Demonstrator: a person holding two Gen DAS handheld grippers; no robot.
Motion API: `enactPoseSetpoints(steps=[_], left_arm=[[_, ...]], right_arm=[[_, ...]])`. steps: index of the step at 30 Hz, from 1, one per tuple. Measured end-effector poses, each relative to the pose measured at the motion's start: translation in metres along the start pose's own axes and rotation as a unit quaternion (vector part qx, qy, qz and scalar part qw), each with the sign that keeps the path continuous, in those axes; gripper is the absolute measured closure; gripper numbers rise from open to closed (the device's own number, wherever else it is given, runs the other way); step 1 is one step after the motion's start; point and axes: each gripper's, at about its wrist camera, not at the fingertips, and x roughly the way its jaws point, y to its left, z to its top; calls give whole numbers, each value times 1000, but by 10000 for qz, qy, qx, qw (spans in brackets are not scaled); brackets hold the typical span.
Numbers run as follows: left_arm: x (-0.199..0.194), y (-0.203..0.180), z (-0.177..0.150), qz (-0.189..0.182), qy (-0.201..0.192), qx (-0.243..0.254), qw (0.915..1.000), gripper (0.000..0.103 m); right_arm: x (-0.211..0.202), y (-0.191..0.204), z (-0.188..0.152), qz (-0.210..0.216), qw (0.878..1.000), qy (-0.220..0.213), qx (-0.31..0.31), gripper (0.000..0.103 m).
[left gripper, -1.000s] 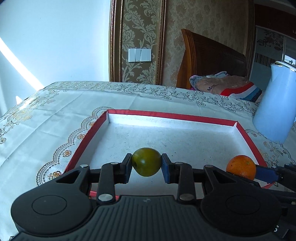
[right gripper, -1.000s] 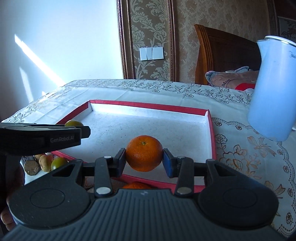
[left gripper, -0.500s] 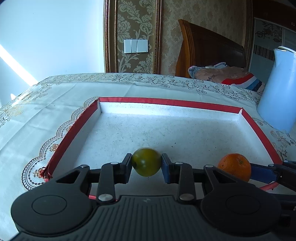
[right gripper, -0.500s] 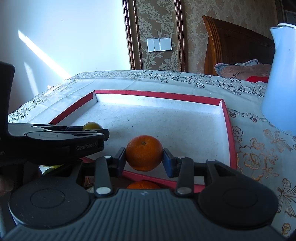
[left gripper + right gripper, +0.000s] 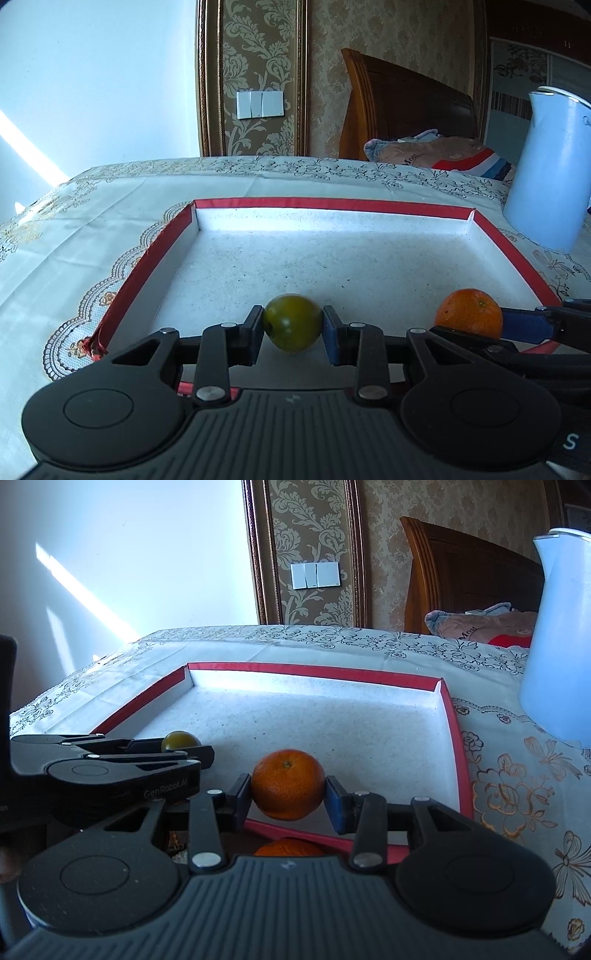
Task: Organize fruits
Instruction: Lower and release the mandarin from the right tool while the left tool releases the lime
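The left gripper [image 5: 293, 325] was clamped on a green fruit [image 5: 292, 322], and the right gripper [image 5: 288, 792] was clamped on an orange [image 5: 288, 789]. Both fruits hung just over the near end of the red-edged tray [image 5: 332, 203], likely so they could be set down inside it (the tray floor looked bare). Another orange [image 5: 288, 848] peeked out below the tray's near edge. The left gripper's side read "GenRobot.AI". A white kettle [image 5: 550, 170] stood on the tabletop [image 5: 92, 221] beside the tray.
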Motion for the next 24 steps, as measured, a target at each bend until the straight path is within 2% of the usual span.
enactPoseSetpoints(steps=[3, 5, 14, 17, 24], left_arm=[[-18, 2, 0, -168, -430, 20, 9989, 71], [-23, 1, 1, -223, -539, 58, 9983, 71], [-9, 2, -2, -360, -31, -20, 9993, 71], [-3, 3, -3, -274, 134, -73, 9995, 70], [-1, 2, -5, -296, 170, -24, 9994, 70]], right_arm=[[-1, -2, -1, 14, 10000, -8, 24, 63], [-1, -2, -1, 22, 10000, -9, 22, 63], [-4, -5, 0, 174, 9998, -22, 94, 63], [-3, -5, -1, 202, 9997, -22, 125, 62], [-3, -6, -2, 197, 9996, -33, 184, 62]])
